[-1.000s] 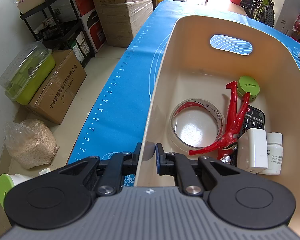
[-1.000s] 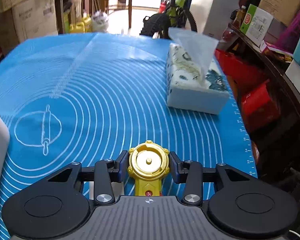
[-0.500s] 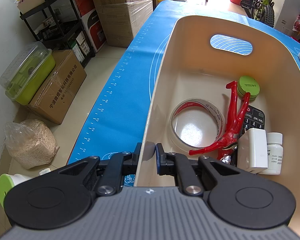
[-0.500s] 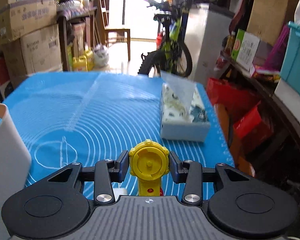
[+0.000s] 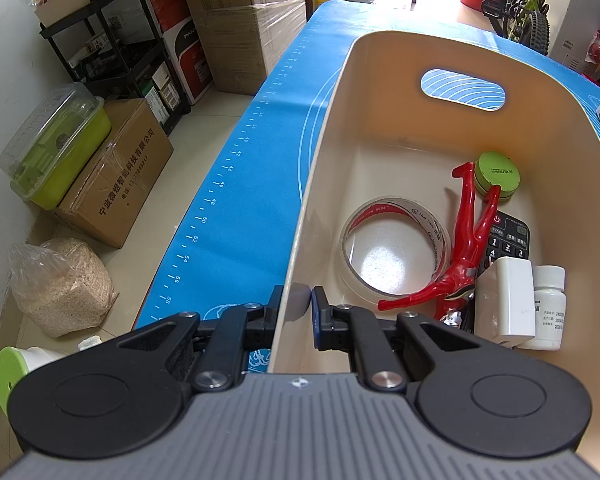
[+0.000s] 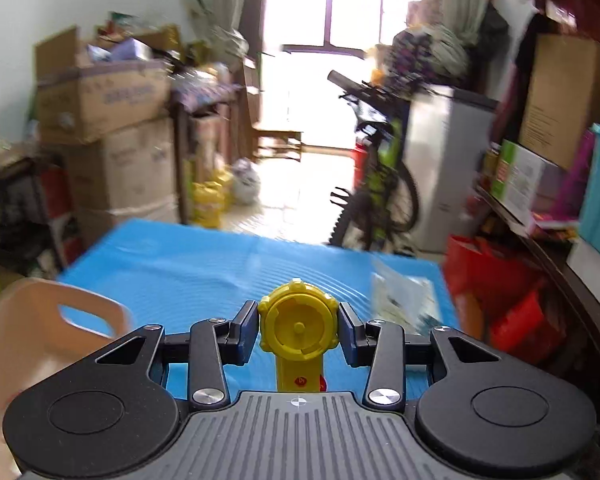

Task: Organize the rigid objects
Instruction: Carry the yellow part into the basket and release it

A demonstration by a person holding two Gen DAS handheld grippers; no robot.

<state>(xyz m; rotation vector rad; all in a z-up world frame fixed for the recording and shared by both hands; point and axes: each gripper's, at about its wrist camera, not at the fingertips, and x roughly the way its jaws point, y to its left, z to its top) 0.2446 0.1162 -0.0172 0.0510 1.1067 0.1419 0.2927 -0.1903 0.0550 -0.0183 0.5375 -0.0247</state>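
My left gripper [image 5: 296, 306] is shut on the near left rim of the cream bin [image 5: 324, 128], which stands on the blue mat [image 5: 236, 184]. Inside the bin lie a tape roll [image 5: 394, 248], a red figure [image 5: 466, 248], a green tin [image 5: 497, 174], a black remote [image 5: 508, 236], a white adapter [image 5: 506, 300] and a white pill bottle [image 5: 548, 308]. My right gripper [image 6: 298, 330] is shut on a yellow toy [image 6: 298, 328] with a round gear-like head, held in the air over the blue mat [image 6: 188, 268]. The cream bin [image 6: 32, 328] shows at the lower left of the right wrist view.
A tissue box [image 6: 404, 300] lies on the mat to the right. Cardboard boxes [image 5: 116, 172], a green-lidded container [image 5: 56, 144], a sack [image 5: 60, 284] and a black rack [image 5: 112, 56] crowd the floor left of the table. A bicycle [image 6: 384, 184] stands beyond the table's far end.
My right gripper has risen with the yellow toy and tilted up, so the room beyond fills the view and the bin shows at the left. The left gripper has kept still on the rim.
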